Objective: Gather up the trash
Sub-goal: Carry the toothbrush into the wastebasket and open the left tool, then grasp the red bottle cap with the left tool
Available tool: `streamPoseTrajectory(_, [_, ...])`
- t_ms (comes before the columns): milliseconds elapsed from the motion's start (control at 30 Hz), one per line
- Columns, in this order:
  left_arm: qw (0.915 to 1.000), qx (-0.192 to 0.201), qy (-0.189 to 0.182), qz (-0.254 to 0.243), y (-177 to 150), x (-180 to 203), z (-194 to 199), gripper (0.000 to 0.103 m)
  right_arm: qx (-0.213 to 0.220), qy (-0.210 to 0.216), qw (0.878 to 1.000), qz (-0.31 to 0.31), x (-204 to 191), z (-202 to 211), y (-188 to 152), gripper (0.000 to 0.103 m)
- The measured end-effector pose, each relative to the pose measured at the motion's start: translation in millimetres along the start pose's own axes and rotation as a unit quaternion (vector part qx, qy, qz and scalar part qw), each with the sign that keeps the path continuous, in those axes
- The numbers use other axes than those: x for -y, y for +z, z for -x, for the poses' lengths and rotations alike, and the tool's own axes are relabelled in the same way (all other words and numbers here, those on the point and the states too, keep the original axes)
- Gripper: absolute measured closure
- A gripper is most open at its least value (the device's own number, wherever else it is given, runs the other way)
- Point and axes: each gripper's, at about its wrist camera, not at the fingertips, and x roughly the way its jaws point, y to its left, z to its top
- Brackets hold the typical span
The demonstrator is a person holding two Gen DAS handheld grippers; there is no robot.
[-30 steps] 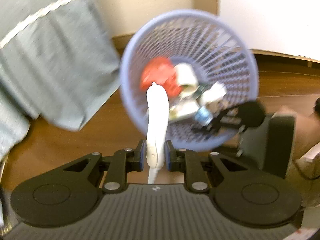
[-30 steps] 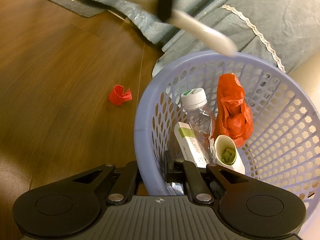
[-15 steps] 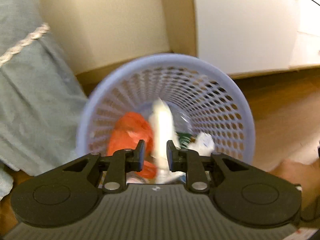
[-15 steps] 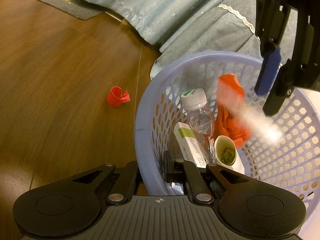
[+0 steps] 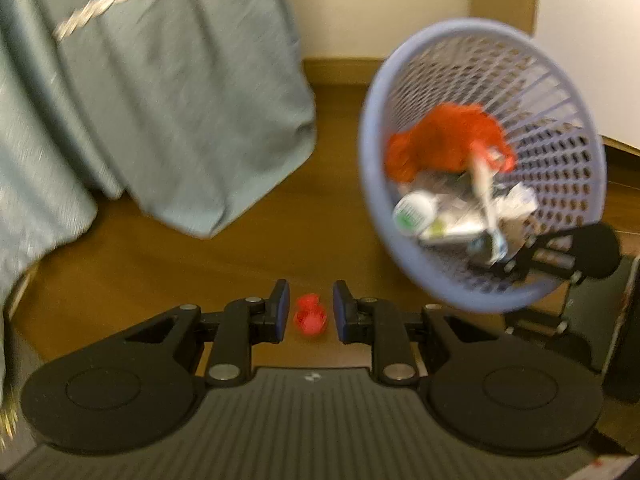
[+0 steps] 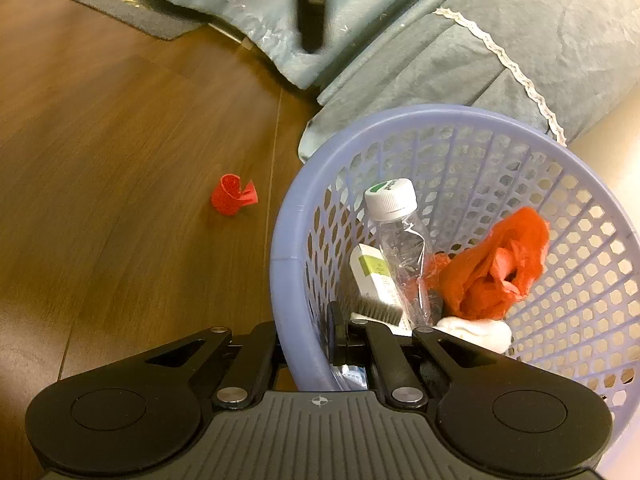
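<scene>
My right gripper (image 6: 310,334) is shut on the rim of the lavender mesh basket (image 6: 285,240), one finger outside the wall and one inside. In the basket lie a clear bottle with a white cap (image 6: 400,240), an orange-red plastic bag (image 6: 496,268), a white-green box (image 6: 370,270) and a white piece (image 6: 476,330). A small red crumpled cup (image 6: 233,200) lies on the wooden floor left of the basket. My left gripper (image 5: 308,312) is open and holds nothing; the red cup (image 5: 310,319) shows on the floor in the gap between its fingers. The basket (image 5: 568,152) sits at its upper right.
Grey-green bedding with a lace trim (image 5: 160,92) hangs down to the floor behind and left of the basket. A dark mat (image 6: 120,4) lies at the far left. A cream wall with a wooden skirting (image 5: 340,68) stands behind.
The white piece my left gripper held a second ago dropped into the basket. That gripper opened and swung left and down over the red cup. The right gripper kept hold of the rim.
</scene>
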Motion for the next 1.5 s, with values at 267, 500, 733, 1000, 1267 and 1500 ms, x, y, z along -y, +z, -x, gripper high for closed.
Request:
streamPoseTrajectory(267, [0.9996,-0.021,0.014,0.009,-25.4,-9.5,-19.5,0.081,-0.002,0.001,1.0,0.004,-0.6,0.3,-1.6,0.101])
streamPoseTrajectory(500, [0.9994,-0.032,0.011,0.013,-38.4,-14.1,-47.3,0.068,-0.001,0.0,1.0,0.004,-1.1,-0.1,-1.9,0.101])
streamPoseTrajectory(733, [0.9989,-0.047,-0.002,0.009,-41.0,-14.6,-92.5,0.062,-0.001,-0.001,1.0,0.005,-1.3,0.0,-1.9,0.101])
streamPoseTrajectory(1000, [0.9986,-0.049,-0.007,0.017,-35.9,-9.6,-132.1,0.056,0.001,0.0,1.0,0.002,-2.3,0.6,-2.9,0.101])
streamPoseTrajectory(1267, [0.9976,-0.062,-0.006,0.031,-27.2,-2.9,-154.4,0.065,-0.001,-0.003,1.0,-0.004,-0.7,0.3,-4.3,0.101])
streamPoseTrajectory(1500, [0.9956,-0.088,0.0,0.031,-38.4,-4.9,-131.7,0.075,-0.003,-0.005,1.0,-0.01,2.1,0.5,-3.8,0.101])
